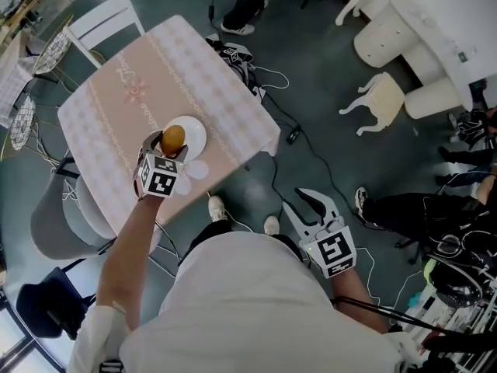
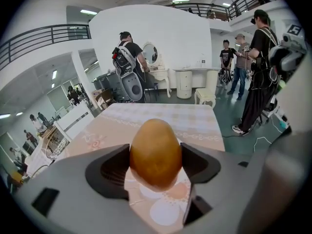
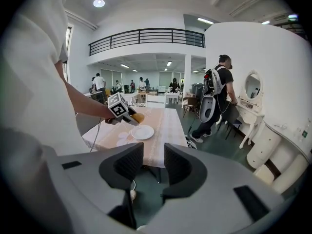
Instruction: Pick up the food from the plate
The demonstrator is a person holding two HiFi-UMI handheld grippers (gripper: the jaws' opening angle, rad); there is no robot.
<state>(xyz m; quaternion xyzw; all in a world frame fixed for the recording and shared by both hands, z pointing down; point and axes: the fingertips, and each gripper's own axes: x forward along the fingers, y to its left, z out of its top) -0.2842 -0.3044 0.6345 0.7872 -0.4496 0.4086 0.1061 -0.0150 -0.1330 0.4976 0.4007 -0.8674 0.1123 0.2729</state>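
A golden-brown, egg-shaped piece of food [image 1: 173, 138] [image 2: 156, 152] is clamped between the jaws of my left gripper [image 1: 172, 143] [image 2: 156, 165], which is shut on it. It hangs just above the white plate [image 1: 196, 130] near the front edge of the pink table [image 1: 140, 92]. In the right gripper view the left gripper [image 3: 127, 116] holds the food [image 3: 138, 117] over the bare plate [image 3: 143, 132]. My right gripper [image 1: 304, 205] [image 3: 153, 167] is off the table, low to the right above the floor, open with nothing between its jaws.
A white chair [image 1: 105, 22] stands at the table's far side and a grey chair [image 1: 58, 216] at its left. Cables [image 1: 291, 134] trail on the floor by the table corner. White furniture [image 1: 404, 45] and a small stool [image 1: 380, 95] are at right. People stand around.
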